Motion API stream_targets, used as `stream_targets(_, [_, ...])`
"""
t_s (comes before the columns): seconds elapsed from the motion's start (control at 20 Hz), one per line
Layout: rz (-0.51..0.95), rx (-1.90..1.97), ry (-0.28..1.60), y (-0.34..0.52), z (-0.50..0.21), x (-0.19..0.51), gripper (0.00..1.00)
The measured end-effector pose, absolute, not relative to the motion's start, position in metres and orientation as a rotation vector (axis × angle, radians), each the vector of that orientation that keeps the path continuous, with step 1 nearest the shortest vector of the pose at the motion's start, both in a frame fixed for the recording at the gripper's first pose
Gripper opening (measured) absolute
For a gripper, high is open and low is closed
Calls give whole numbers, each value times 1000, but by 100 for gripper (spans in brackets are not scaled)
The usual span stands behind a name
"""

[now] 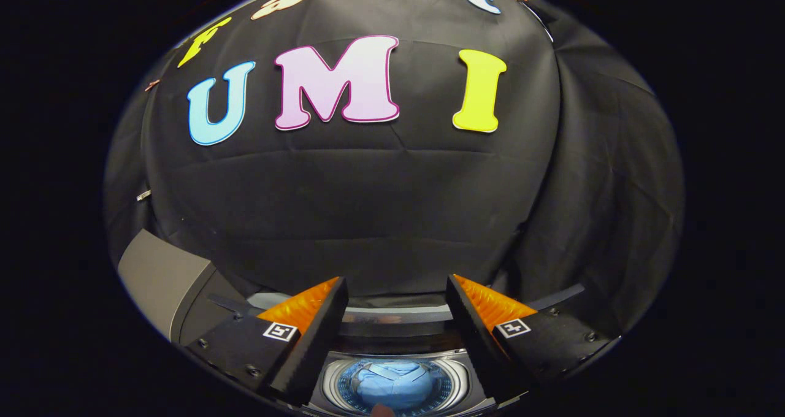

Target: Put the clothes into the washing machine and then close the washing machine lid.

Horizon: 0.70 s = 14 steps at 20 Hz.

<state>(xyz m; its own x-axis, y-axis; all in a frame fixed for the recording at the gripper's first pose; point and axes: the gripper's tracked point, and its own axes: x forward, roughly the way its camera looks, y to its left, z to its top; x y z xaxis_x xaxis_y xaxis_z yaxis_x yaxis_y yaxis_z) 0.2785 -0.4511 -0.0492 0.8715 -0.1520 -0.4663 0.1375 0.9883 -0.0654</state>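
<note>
Grey plastic shows on the left: it looks to me like the washing machine lid (160,277), standing up and open, off to the left of my gripper (395,319). Moving right, my two fingers are spread wide apart and hold nothing. Between them and lower down I see the round tub of the washing machine (331,377), with the blue clothes (395,385) lying inside it. So I think the clothes are in, and the lid is next. I must swing left to reach it. I see no brand or words I can read on the machine.
</note>
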Motion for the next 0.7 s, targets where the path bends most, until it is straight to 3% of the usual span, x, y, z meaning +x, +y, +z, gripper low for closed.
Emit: stream_targets(0.7, [-117,-7,439,-444,-58,229,100])
